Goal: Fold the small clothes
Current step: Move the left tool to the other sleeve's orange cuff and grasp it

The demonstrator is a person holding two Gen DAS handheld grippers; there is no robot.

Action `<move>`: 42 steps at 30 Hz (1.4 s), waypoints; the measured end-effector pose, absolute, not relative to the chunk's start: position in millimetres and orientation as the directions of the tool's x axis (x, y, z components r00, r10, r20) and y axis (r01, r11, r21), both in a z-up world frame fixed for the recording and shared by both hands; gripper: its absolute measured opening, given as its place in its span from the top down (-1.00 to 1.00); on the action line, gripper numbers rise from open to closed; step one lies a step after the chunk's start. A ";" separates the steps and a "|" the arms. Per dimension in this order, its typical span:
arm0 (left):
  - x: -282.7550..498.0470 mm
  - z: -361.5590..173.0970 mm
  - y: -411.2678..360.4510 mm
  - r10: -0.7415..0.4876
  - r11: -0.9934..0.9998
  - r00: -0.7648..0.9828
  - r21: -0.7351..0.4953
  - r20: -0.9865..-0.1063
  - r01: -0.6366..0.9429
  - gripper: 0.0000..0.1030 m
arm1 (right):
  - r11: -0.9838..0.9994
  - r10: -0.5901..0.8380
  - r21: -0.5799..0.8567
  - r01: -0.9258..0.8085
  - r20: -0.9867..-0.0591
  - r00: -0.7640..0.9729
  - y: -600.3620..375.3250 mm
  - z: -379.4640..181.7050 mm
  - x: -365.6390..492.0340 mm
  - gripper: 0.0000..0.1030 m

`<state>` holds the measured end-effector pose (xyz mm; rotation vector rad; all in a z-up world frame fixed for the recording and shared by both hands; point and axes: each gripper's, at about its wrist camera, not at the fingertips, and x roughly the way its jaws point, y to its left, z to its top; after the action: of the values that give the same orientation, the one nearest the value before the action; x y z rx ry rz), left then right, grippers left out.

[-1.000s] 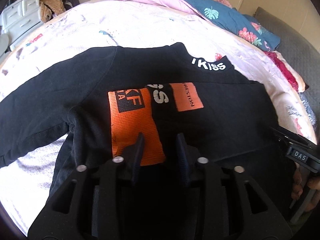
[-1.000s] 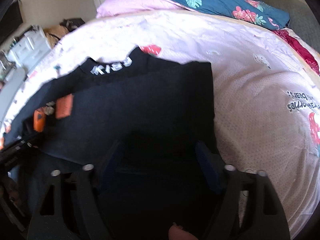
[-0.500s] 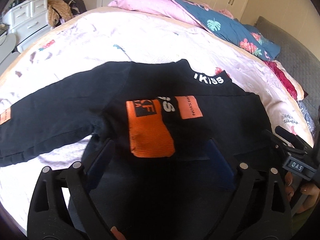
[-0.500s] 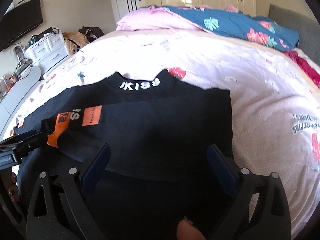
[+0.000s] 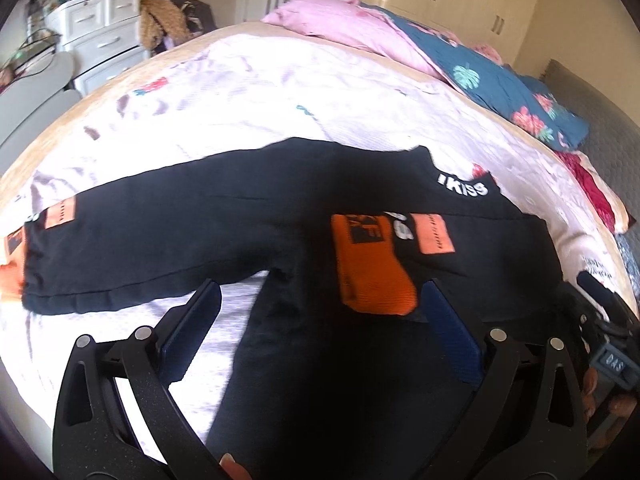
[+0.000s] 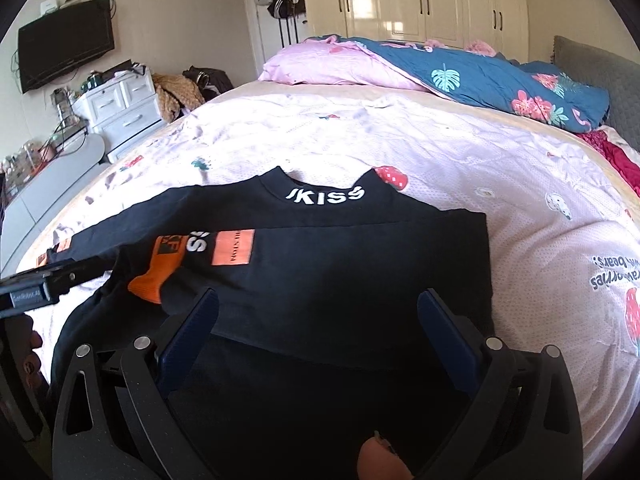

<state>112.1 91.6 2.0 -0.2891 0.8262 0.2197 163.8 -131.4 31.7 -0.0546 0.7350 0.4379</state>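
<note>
A small black long-sleeved shirt (image 5: pixel 224 224) with white "KISS" lettering at the collar lies on the bed. Its right sleeve with the orange cuff (image 5: pixel 372 272) is folded across the chest; its left sleeve stretches out to the left. It also shows in the right wrist view (image 6: pixel 360 264), with the folded cuff (image 6: pixel 156 276). My left gripper (image 5: pixel 320 304) is open and empty above the shirt's lower part. My right gripper (image 6: pixel 318 312) is open and empty above the shirt's right side. Each gripper shows at the edge of the other's view.
The bed has a pale pink printed sheet (image 6: pixel 440 160). A pink pillow (image 6: pixel 332 68) and a blue floral quilt (image 6: pixel 500 80) lie at the far end. A white drawer unit (image 6: pixel 120 108) stands to the left, with a TV (image 6: pixel 64 56) on the wall.
My left gripper went from shut to open, letting go of the folded sleeve. Both grippers pulled back and up from the shirt.
</note>
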 end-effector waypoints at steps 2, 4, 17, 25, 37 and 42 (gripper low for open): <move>108.5 3.8 99.9 0.108 0.928 0.658 -0.161 -0.745 -0.335 -0.82 | 0.905 0.366 0.085 -0.417 -0.657 0.659 -123.3 34.1 159.9 -0.92; 104.6 6.5 108.7 0.140 0.916 0.658 -0.155 -0.740 -0.369 -0.82 | 0.900 0.369 0.076 -0.428 -0.654 0.660 -116.1 36.3 156.4 -0.92; 72.5 26.5 167.7 0.282 0.824 0.668 -0.183 -0.689 -0.537 -0.82 | 0.856 0.428 0.075 -0.511 -0.656 0.622 -48.0 49.1 140.5 -0.92; 52.6 30.4 206.0 0.427 0.708 0.599 -0.162 -0.678 -0.688 -0.82 | 0.841 0.453 0.090 -0.533 -0.655 0.605 -18.5 56.1 142.7 -0.92; 26.2 18.6 249.2 0.483 0.552 0.506 -0.200 -0.715 -0.809 -0.82 | 0.789 0.504 0.083 -0.609 -0.654 0.564 38.3 64.6 140.5 -0.92; 17.9 13.2 264.1 0.494 0.506 0.477 -0.206 -0.727 -0.838 -0.82 | 0.751 0.534 0.073 -0.656 -0.652 0.539 69.3 69.2 134.2 -0.92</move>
<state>17.9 264.1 13.2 -0.6005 0.6532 0.8758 134.2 69.3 69.2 -0.1890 0.7066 0.7122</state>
